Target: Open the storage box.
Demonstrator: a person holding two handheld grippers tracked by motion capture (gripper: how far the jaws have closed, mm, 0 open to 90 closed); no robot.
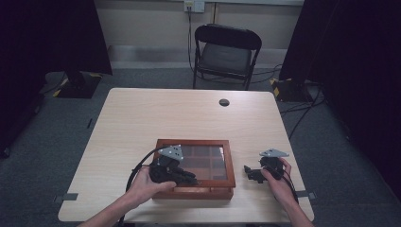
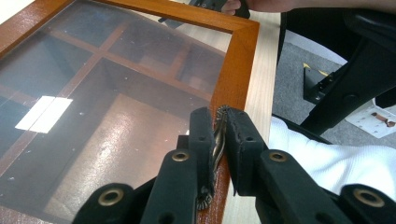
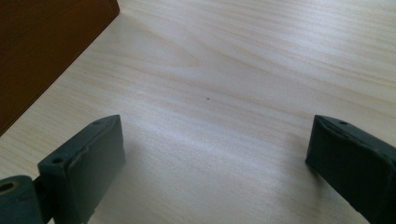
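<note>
Wooden box (image 1: 195,166), glass lid: rigid, fragile. Brass latch (image 2: 217,140) is pinched by left gripper (image 2: 219,135); right gripper (image 3: 215,144) is held wide, empty.

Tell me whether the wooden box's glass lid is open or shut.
Shut: the lid lies flat on the box; the left gripper pinches its metal clasp.

A recording lab: black curtains (image 1: 56,33), folding chair (image 1: 226,52), floor cables (image 1: 302,113), carpet.

Left gripper (image 1: 187,178) on glass-lidded wooden box (image 1: 195,143), right gripper (image 1: 249,173) just beside it.
</note>
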